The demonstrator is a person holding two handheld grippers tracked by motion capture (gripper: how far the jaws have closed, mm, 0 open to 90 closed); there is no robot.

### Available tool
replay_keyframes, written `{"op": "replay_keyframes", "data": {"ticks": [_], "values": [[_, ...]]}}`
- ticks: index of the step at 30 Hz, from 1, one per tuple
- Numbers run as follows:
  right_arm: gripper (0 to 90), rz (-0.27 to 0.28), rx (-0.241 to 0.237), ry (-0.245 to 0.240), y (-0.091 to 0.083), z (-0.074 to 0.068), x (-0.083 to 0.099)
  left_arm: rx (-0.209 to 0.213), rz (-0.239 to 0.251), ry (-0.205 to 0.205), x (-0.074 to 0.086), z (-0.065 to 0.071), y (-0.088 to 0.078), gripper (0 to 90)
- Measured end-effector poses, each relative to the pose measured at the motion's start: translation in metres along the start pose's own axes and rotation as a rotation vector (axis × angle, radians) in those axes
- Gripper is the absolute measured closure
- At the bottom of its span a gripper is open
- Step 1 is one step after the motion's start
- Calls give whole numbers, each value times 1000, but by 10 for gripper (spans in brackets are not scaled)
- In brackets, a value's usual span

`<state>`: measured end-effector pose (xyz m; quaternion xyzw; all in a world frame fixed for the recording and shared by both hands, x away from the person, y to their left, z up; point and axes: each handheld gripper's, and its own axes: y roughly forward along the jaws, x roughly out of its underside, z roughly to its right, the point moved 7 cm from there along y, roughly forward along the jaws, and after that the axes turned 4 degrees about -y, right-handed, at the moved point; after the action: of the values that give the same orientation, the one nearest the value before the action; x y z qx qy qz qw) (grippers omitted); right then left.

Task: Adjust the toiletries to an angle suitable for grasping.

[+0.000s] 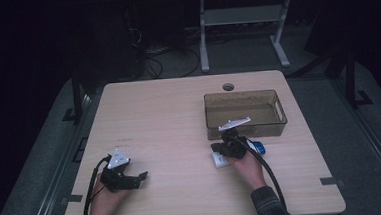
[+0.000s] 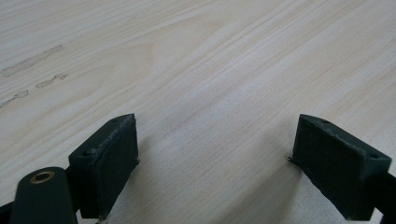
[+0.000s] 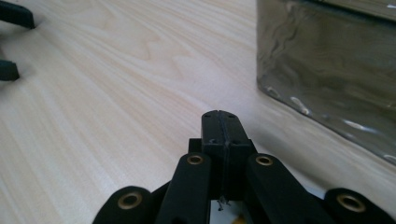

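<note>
Left claw [image 1: 141, 178] rests low on the wood surface [image 1: 169, 119] at the near left, held by the left hand [image 1: 106, 193], jaws spread wide and pointing right; in the left gripper view both pads [image 2: 109, 158] sit apart over bare wood. Right claw [image 1: 220, 148] is near the centre-right, just in front of the bin [image 1: 244, 115] (clear brown, handle slot in its right end). Right hand [image 1: 247, 164] grips it from behind, plaid sleeve [image 1: 269, 203] at the bottom edge. Its jaws are pressed together with nothing between them. A white item [image 1: 219, 161] and a blue item [image 1: 258, 147] lie under and beside that hand; can't tell what they are.
</note>
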<state>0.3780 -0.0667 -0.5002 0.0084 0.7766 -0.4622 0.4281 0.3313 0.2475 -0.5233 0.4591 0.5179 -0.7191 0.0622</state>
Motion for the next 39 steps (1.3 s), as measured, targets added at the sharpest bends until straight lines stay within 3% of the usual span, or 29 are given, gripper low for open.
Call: {"op": "replay_keyframes", "data": {"ticks": [39], "values": [[899, -69, -19, -48, -27, -27, 41, 3, 0, -1, 0, 1, 0, 131]]}}
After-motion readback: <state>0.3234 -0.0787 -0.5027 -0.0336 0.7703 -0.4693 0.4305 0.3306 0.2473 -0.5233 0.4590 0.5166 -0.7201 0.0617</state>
